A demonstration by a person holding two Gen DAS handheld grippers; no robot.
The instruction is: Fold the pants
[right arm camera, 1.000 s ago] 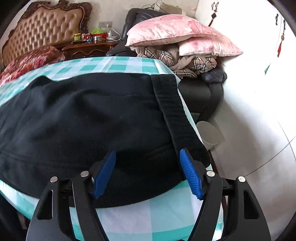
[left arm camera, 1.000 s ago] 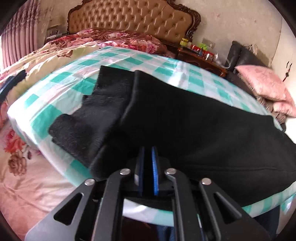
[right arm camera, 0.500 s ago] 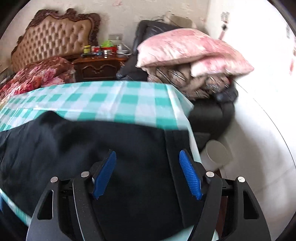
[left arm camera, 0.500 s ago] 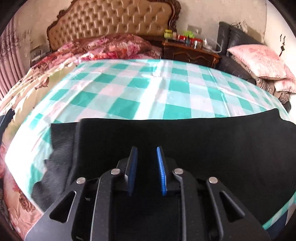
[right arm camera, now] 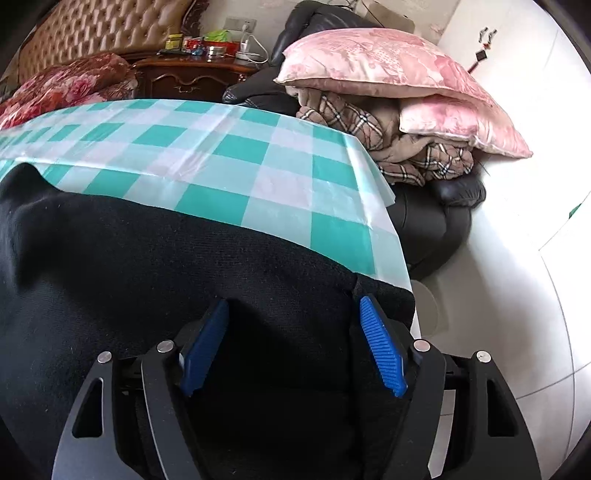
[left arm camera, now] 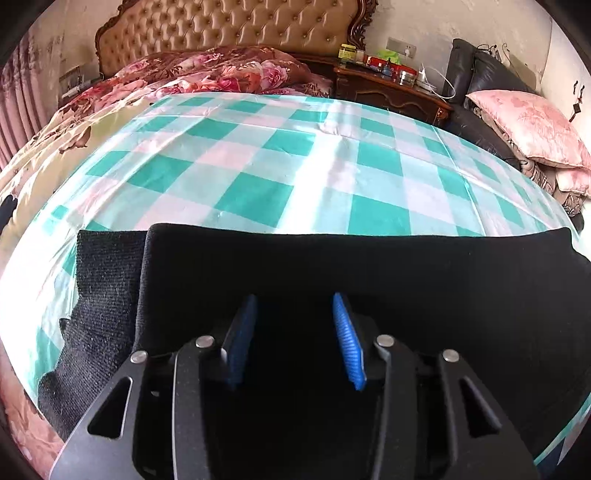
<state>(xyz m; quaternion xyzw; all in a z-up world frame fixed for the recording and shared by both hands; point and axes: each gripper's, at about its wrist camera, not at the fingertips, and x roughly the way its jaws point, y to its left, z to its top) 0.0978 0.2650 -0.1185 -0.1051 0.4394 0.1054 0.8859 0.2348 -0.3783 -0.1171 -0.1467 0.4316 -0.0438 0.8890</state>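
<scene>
Black pants lie folded lengthwise along the near edge of the green-and-white checked cloth. A ribbed cuff end sticks out at the left. My left gripper is open above the pants near the cuff end, holding nothing. In the right wrist view the pants reach the cloth's right edge with the waistband there. My right gripper is open above the waistband end, holding nothing.
A tufted headboard and floral quilt lie beyond the cloth. A wooden nightstand with small items stands behind. A dark chair piled with pink pillows and plaid blankets is right of the cloth.
The far half of the pants has come over toward me, so the pants now lie as a narrower band. My left gripper has opened. Both grippers have drawn back to the near edge.
</scene>
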